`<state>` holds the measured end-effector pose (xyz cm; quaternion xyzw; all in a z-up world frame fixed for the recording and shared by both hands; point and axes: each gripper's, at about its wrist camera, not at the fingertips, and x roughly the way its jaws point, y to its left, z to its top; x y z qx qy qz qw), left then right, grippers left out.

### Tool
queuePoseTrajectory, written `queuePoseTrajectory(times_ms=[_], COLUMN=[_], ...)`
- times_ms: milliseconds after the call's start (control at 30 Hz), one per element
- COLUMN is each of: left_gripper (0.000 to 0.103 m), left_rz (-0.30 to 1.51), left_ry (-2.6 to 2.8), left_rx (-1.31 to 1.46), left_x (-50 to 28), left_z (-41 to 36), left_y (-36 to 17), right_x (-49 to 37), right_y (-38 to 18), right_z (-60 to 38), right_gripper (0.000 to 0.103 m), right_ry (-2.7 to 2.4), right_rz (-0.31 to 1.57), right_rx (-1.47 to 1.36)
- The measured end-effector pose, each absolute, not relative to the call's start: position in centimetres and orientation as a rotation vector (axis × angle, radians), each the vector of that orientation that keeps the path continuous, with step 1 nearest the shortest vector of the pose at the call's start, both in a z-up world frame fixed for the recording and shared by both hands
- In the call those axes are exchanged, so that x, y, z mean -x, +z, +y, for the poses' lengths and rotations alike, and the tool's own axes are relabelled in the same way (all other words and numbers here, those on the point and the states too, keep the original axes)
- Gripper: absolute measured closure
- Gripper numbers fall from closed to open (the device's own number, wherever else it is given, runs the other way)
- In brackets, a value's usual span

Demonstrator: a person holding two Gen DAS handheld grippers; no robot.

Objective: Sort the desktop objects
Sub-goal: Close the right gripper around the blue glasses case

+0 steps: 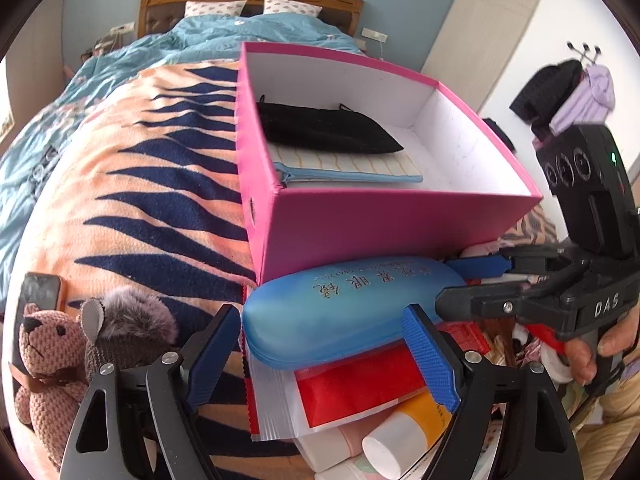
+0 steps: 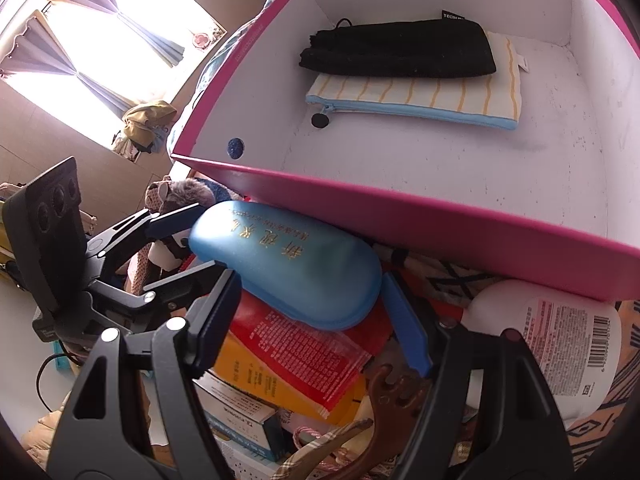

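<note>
Both grippers bracket one thing: the long rounded blue plastic glasses case (image 1: pixel 352 308), which lies on top of a heap of clutter, just near of the pink cardboard box (image 1: pixel 392 224). The left gripper (image 1: pixel 324 356) has its blue ribbed pads spread either side of the case's near-left end, not visibly pressing on it. The right gripper (image 2: pixel 312 320) straddles the opposite end, also spread — its right pad looks close to the shell, but I can't tell if it touches. A grip from both ends would probably suit a smooth, rounded shell that one pair of pads could let slide.

Under the case lie a red foil sachet (image 1: pixel 360 388) and a yellow tube with a white cap (image 1: pixel 404 432). Inside the box, against its far-left wall, a black fabric pouch (image 2: pixel 396 50) rests on a striped zip pouch (image 2: pixel 420 100) — soft cases seem to be gathered there, so the glasses case likely follows.
</note>
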<state>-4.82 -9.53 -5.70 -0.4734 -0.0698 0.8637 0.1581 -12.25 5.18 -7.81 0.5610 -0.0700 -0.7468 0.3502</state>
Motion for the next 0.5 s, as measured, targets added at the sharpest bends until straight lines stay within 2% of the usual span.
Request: queuePoseTrajectory(times_ms=[500], left_gripper=[0.019], left_rz=[-0.173], left_ry=[2.454], left_rx=[1.389], left_x=[4.72], left_z=[-9.16], left_y=[-5.66], right_x=[12.24], right_y=[-8.0], right_z=[5.27], right_gripper=[0.031], right_ry=[-1.934], right_rz=[-0.183], right_rx=[-1.431])
